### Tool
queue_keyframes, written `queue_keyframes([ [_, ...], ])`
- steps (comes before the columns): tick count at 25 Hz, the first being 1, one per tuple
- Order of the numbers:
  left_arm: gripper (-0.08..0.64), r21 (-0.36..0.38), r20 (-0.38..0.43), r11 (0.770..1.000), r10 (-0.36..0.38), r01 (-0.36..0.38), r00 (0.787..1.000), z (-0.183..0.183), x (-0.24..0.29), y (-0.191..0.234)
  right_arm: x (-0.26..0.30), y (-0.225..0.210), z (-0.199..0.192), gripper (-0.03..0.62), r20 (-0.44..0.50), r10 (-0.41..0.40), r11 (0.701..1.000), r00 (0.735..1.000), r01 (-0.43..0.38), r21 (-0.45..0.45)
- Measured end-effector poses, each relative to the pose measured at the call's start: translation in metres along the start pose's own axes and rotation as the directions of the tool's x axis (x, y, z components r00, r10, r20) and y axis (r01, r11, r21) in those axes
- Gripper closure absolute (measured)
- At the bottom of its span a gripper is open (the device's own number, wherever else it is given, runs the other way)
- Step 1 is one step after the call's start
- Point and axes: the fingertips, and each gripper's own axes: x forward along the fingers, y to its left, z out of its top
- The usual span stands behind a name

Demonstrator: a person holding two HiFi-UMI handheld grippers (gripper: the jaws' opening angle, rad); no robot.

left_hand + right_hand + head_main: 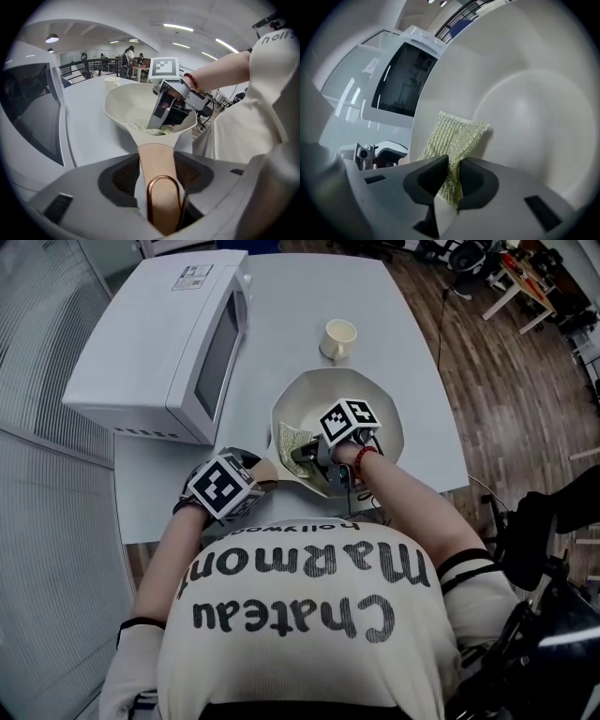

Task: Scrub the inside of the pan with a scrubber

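A white microwave (pixel 159 334) stands on the left of the pale table (pixel 309 287), door closed, well apart from the table's near edge. Just right of it and nearer the person, the left gripper (pixel 265 476) is clenched on the pan's tan handle (pixel 157 159). In the left gripper view the handle runs between the two dark pads (pixel 124 176), which sit against its sides, and a copper loop (pixel 164 197) lies at the handle's end.

The cream pan (pixel 380 404) rests on the table at the near edge, its handle pointing toward the person. Inside it, on the left and close to the handle side, lies the yellow-green mesh scrubber (pixel 292 440). The right gripper (pixel 317 454) reaches down into the pan and is grasping the scrubber. In the right gripper view the jaws pinch the scrubber's lower part and the rest of it stands out beyond them over the pan's inner surface (pixel 534 117).

Beyond the pan, apart from its far rim, a cream cup (pixel 338 338) stands upright. To the right of the table is wooden floor (pixel 506 381).
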Motion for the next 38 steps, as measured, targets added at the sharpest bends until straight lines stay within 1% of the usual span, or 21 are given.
queue_keyframes([
  [4,0.325,-0.015,0.006,1.000,-0.001,0.001,1.000,-0.001,0.001,0.001,-0.002,-0.008,-0.009,0.537,-0.056,-0.039,0.999,0.998,0.039,-0.010],
  [6,0.324,-0.011,0.005,1.000,0.000,0.000,1.000,-0.002,0.001,0.001,-0.004,-0.018,-0.016,0.537,-0.084,-0.097,0.995,0.992,0.095,-0.037],
  [8,0.324,-0.004,0.010,1.000,0.000,0.000,1.000,-0.001,0.002,0.001,-0.009,-0.033,-0.025,0.537,-0.116,-0.184,0.981,0.976,0.174,-0.091],
  [11,0.324,-0.004,0.016,1.000,0.001,-0.001,1.000,-0.001,0.002,0.001,-0.019,-0.055,-0.030,0.537,-0.147,-0.320,0.936,0.936,0.288,-0.203],
  [14,0.321,-0.007,0.015,1.000,0.009,-0.009,1.000,-0.002,0.003,0.002,-0.030,-0.072,-0.032,0.537,-0.164,-0.456,0.862,0.875,0.389,-0.324],
  [16,0.322,-0.010,0.014,1.000,0.014,-0.014,1.000,-0.002,0.004,0.003,-0.039,-0.082,-0.032,0.537,-0.177,-0.553,0.793,0.814,0.449,-0.412],
  [17,0.321,-0.010,0.015,1.000,0.016,-0.016,1.000,-0.002,0.004,0.003,-0.045,-0.086,-0.032,0.537,-0.182,-0.603,0.750,0.777,0.475,-0.460],
  [20,0.316,-0.007,0.016,1.000,0.019,-0.019,1.000,-0.004,0.005,0.003,-0.069,-0.106,-0.032,0.537,-0.177,-0.748,0.599,0.640,0.535,-0.596],
  [21,0.316,-0.006,0.017,1.000,0.019,-0.019,1.000,-0.004,0.004,0.003,-0.080,-0.113,-0.031,0.537,-0.168,-0.785,0.552,0.596,0.552,-0.625],
  [22,0.317,-0.007,0.016,1.000,0.020,-0.020,1.000,-0.004,0.004,0.002,-0.089,-0.119,-0.029,0.537,-0.158,-0.812,0.517,0.562,0.567,-0.642],
  [23,0.316,-0.009,0.016,1.000,0.020,-0.020,1.000,-0.004,0.004,0.002,-0.096,-0.122,-0.028,0.537,-0.152,-0.828,0.496,0.540,0.578,-0.648],
  [25,0.316,-0.014,0.014,1.000,0.018,-0.017,1.000,-0.004,0.004,0.000,-0.102,-0.127,-0.025,0.537,-0.138,-0.845,0.468,0.517,0.588,-0.659],
  [26,0.316,-0.015,0.015,1.000,0.018,-0.017,1.000,-0.004,0.005,0.000,-0.104,-0.131,-0.020,0.537,-0.114,-0.865,0.424,0.489,0.590,-0.687],
  [27,0.316,-0.015,0.016,1.000,0.019,-0.018,1.000,-0.004,0.005,0.000,-0.108,-0.137,-0.013,0.537,-0.076,-0.894,0.354,0.442,0.590,-0.726],
  [29,0.316,-0.013,0.016,1.000,0.022,-0.022,1.000,-0.004,0.005,0.000,-0.122,-0.147,0.003,0.537,0.019,-0.945,0.188,0.327,0.590,-0.785],
  [30,0.316,-0.013,0.015,1.000,0.023,-0.023,1.000,-0.004,0.004,0.000,-0.130,-0.151,0.010,0.537,0.063,-0.958,0.122,0.281,0.593,-0.796],
  [31,0.316,-0.013,0.015,1.000,0.024,-0.023,1.000,-0.004,0.004,0.000,-0.137,-0.153,0.016,0.537,0.099,-0.963,0.075,0.251,0.598,-0.798],
  [32,0.316,-0.013,0.015,1.000,0.023,-0.023,1.000,-0.004,0.004,0.000,-0.142,-0.153,0.022,0.537,0.127,-0.963,0.043,0.236,0.604,-0.796],
  [35,0.316,-0.017,0.016,1.000,0.021,-0.021,1.000,-0.004,0.004,0.001,-0.153,-0.153,0.038,0.537,0.217,-0.953,-0.041,0.211,0.620,-0.783],
  [37,0.316,-0.019,0.015,1.000,0.019,-0.019,1.000,-0.005,0.005,0.003,-0.159,-0.151,0.052,0.537,0.299,-0.935,-0.118,0.191,0.627,-0.770],
  [38,0.316,-0.020,0.012,1.000,0.019,-0.019,1.000,-0.005,0.006,0.004,-0.162,-0.149,0.059,0.537,0.347,-0.920,-0.164,0.180,0.626,-0.762],
])
